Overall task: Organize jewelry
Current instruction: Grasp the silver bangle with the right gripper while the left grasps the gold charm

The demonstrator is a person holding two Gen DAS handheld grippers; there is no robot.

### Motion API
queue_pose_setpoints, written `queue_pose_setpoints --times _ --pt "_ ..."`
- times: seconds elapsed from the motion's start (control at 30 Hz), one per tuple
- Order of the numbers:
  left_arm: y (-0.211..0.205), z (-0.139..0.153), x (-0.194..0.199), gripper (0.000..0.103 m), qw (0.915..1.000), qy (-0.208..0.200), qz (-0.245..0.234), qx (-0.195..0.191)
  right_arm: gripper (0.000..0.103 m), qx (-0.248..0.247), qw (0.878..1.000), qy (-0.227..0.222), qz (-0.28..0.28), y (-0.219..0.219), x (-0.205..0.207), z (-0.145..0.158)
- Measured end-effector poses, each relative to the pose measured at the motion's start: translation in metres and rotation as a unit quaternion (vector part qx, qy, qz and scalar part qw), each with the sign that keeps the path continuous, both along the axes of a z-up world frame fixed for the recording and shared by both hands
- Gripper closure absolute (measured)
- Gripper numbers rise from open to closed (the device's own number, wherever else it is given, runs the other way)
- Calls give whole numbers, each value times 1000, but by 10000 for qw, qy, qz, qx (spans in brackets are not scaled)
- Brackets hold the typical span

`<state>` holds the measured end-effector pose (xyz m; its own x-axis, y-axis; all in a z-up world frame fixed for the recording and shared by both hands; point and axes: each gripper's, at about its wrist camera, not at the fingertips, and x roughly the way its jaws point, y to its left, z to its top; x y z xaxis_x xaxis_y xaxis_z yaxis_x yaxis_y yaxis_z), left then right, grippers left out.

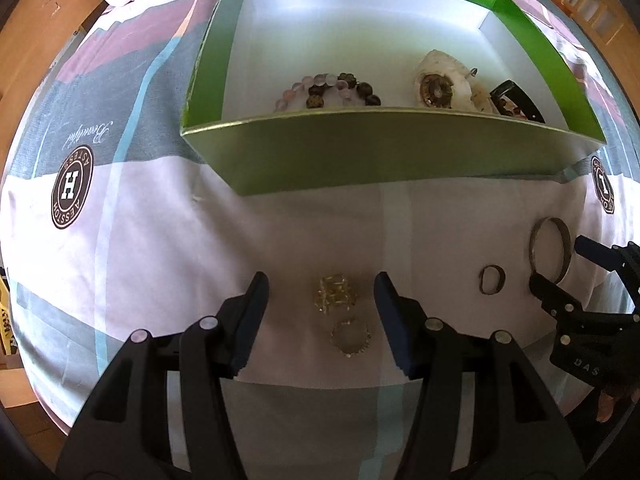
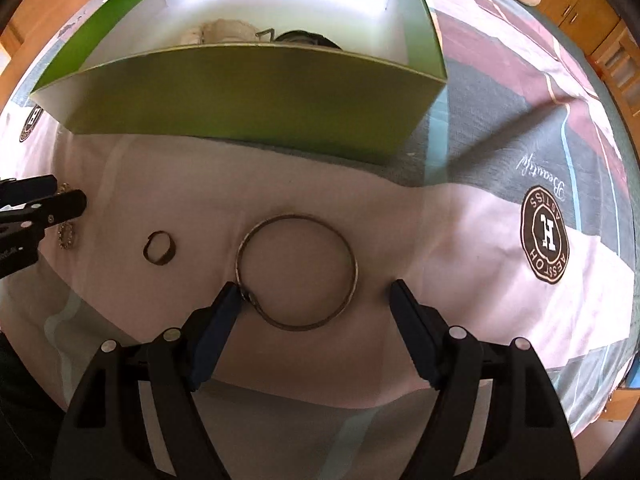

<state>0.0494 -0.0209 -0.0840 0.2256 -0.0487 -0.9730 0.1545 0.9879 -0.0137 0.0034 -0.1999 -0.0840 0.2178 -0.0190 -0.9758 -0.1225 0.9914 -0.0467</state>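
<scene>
Left wrist view: the left gripper (image 1: 322,294) hangs over the pale patterned bedsheet (image 1: 160,260) with its jaws spread wide and nothing between the pads. Two small pieces lie in the gap: a gold-coloured cluster brooch (image 1: 335,293) and, nearer the camera, a small gold toothed ring (image 1: 351,337). Ahead stands the open green cardboard box (image 1: 360,152) with a white inside, holding a string of pink and brown beads (image 1: 328,90), a white shell-like piece with a round brown centre (image 1: 440,82) and a black band (image 1: 520,100) in the right corner. To the right on the sheet lie a small dark metal ring (image 1: 491,279) and a thin metal bangle (image 1: 550,249), with the right gripper (image 1: 560,262) around the bangle.

Right wrist view: the right gripper (image 2: 314,290) is wide open and grips nothing. The bangle (image 2: 297,272) lies flat between its fingers; the left finger's pad (image 2: 224,312) touches the rim, the right one stands apart. The small dark ring (image 2: 159,253) lies to the left, and the left gripper (image 2: 60,196) shows at the edge.
</scene>
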Motion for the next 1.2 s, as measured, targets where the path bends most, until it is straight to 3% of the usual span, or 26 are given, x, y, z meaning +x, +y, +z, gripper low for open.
queue_pose_setpoints --times 0.13,0.2,0.4,0.83,1.2 --pt "-1 -3 1 52 10000 -4 33 44 42 94 9999 -14 123 6 -4 1" --pt "-2 -3 2 67 10000 -25 40 44 43 26 9998 -48 183 10 -6 1" --pt "-1 -5 8 89 9999 -31 102 -47 44 148 9998 -67 121 10 -8 3" --pt "10 23 0 89 9990 -288 67 -338 44 413 9984 -378 13 7 1 22" --pt "4 34 -6 89 9989 -435 -35 -182 44 437 9981 -427 84 7 3 26"
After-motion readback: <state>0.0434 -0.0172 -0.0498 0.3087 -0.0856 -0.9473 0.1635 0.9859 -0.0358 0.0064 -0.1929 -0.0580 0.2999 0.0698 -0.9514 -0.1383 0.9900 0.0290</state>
